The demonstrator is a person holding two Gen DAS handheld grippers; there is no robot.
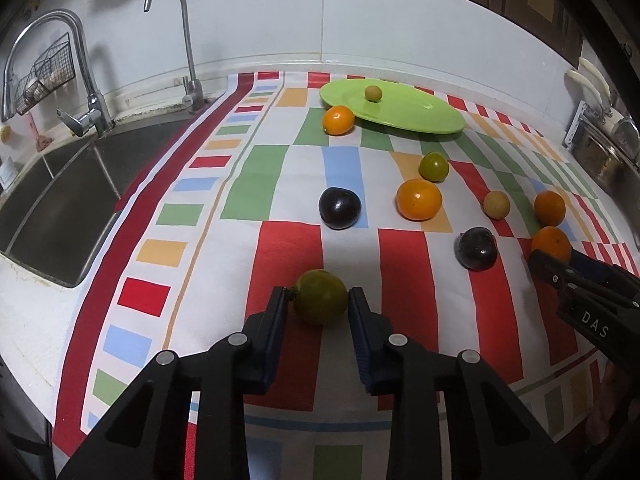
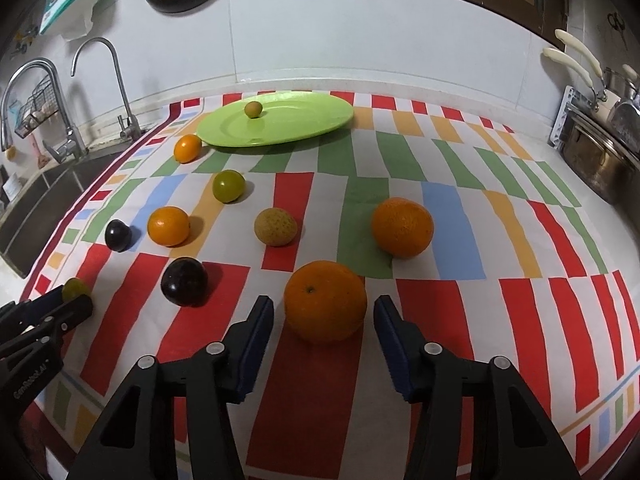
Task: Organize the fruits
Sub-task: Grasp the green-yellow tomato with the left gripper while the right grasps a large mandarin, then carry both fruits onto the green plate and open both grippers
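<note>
My left gripper is shut on a green-yellow fruit that rests on the striped cloth; its pads touch both sides. My right gripper is open, with jaws on either side of a large orange and gaps to both pads. A green plate at the back holds one small tan fruit. Several loose fruits lie on the cloth: oranges, dark plums, a green fruit and a tan fruit.
A steel sink with two taps lies to the left of the cloth. A metal pot and utensils stand at the right edge. A white tiled wall runs behind the counter.
</note>
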